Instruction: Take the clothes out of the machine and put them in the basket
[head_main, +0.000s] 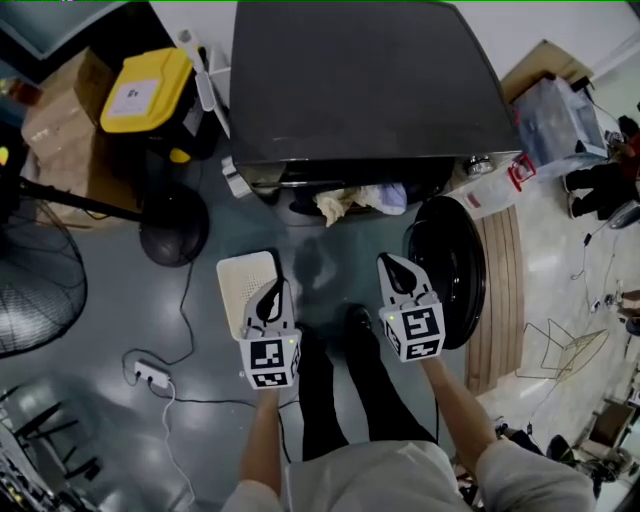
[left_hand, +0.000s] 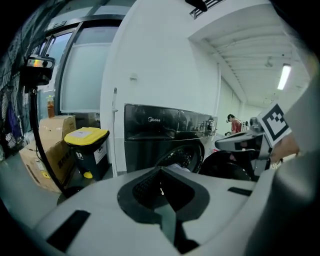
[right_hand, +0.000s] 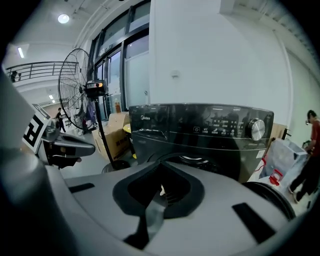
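A dark front-loading washing machine (head_main: 365, 85) stands ahead of me, its round door (head_main: 452, 268) swung open to the right. Pale clothes (head_main: 362, 199) bulge from the drum opening. On the floor at the left lies a white basket (head_main: 243, 284), partly covered by my left gripper (head_main: 271, 291). That gripper is shut and holds nothing. My right gripper (head_main: 393, 266) hovers in front of the open door, shut and empty too. In the left gripper view the shut gripper (left_hand: 161, 172) points at the machine (left_hand: 165, 135). The right gripper (right_hand: 161, 167) faces the control panel (right_hand: 220, 125).
A yellow-lidded bin (head_main: 150, 95) and cardboard boxes (head_main: 60, 110) stand left of the machine. A big fan (head_main: 30, 290) and its round base (head_main: 175, 235) are on the left, with a power strip (head_main: 150, 375) and cable. A wooden pallet (head_main: 500, 300) lies to the right.
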